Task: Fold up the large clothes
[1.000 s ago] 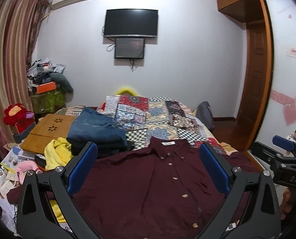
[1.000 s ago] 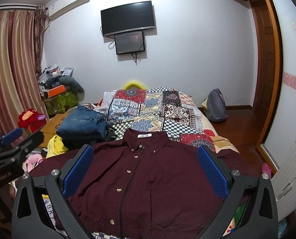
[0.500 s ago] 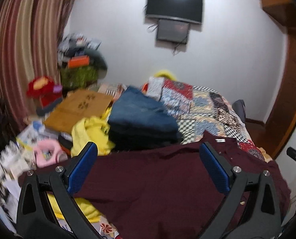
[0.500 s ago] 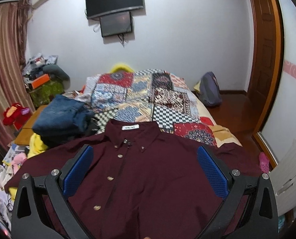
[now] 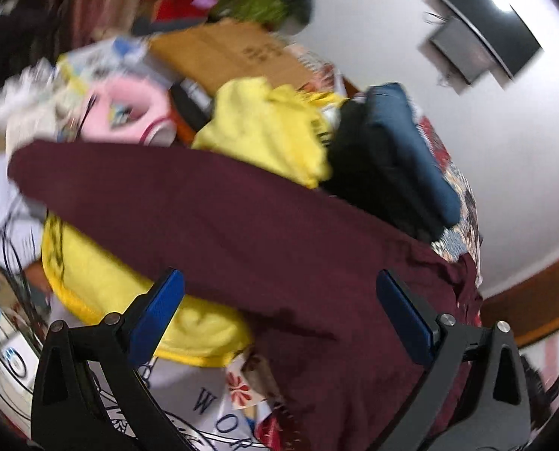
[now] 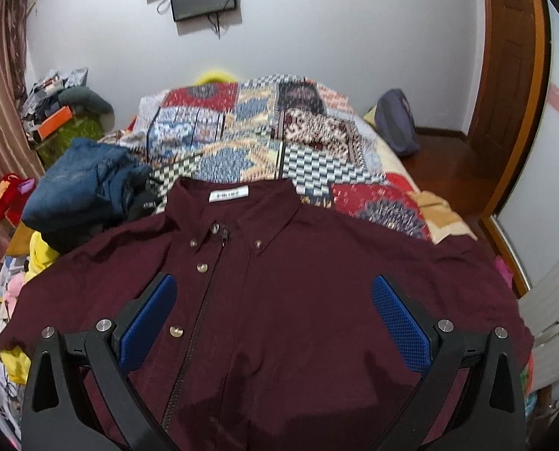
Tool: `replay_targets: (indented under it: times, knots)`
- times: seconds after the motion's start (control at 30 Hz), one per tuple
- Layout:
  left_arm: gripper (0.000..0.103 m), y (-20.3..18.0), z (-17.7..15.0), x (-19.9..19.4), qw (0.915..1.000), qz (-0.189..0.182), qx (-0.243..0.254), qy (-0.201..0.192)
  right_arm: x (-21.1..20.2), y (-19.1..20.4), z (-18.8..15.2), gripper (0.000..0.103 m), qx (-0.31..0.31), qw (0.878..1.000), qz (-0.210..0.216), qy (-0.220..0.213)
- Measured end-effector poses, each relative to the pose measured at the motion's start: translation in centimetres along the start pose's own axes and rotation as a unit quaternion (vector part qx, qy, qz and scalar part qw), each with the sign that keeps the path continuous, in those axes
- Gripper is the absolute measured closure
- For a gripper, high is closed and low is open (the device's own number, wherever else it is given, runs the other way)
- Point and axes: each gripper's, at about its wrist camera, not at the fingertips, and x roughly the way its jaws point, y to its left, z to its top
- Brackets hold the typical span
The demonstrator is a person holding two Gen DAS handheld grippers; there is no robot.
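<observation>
Maroon shirt (image 6: pixel 298 300): long-sleeved, button-down collar, white neck label, brass-coloured snaps beside a dark front zip, closed. Lies front side up, spread flat across the near end of the bed (image 6: pixel 264 139), collar toward the far end. Sleeves spread toward the bed's left and right edges. Left wrist view (blurred): one sleeve (image 5: pixel 136 188) extends over the left edge.
</observation>
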Motion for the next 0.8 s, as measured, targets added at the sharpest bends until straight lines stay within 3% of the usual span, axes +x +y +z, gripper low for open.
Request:
replay_targets:
  times: [0.13,0.3,0.57,0.63,0.7,0.8]
  knots:
    - [0.001,3.5,0.2,1.9,0.9977,-0.016,-0.063,0.02,1.5,0.0,0.2,0.0,0.005,1.0,0.0,0.02]
    - [0.013,7.4,0.6,4.5,0.9891,-0.037,-0.138,0.037,2.3,-0.2,0.5,0.0,0.01,0.999,-0.004,0.031]
    - [0.028,9.4,1.9,6.4,0.9858,-0.01,-0.166,0.023,2.3,-0.2,0.6,0.0,0.013,0.999,-0.011,0.033]
    - [0.037,8.6,2.4,6.3,0.9886,0.021,-0.148,0.015,2.1,-0.2,0.7,0.0,0.013,0.999,-0.01,0.032]
    - [0.061,7.3,2.8,6.1,0.9902,0.077,-0.116,0.012,1.9,-0.1,0.7,0.0,0.014,0.999,-0.008,0.03]
    - [0.081,5.1,3.6,5.6,0.9888,0.138,-0.058,-0.003,1.5,0.0,0.7,0.0,0.016,1.0,-0.001,0.025]
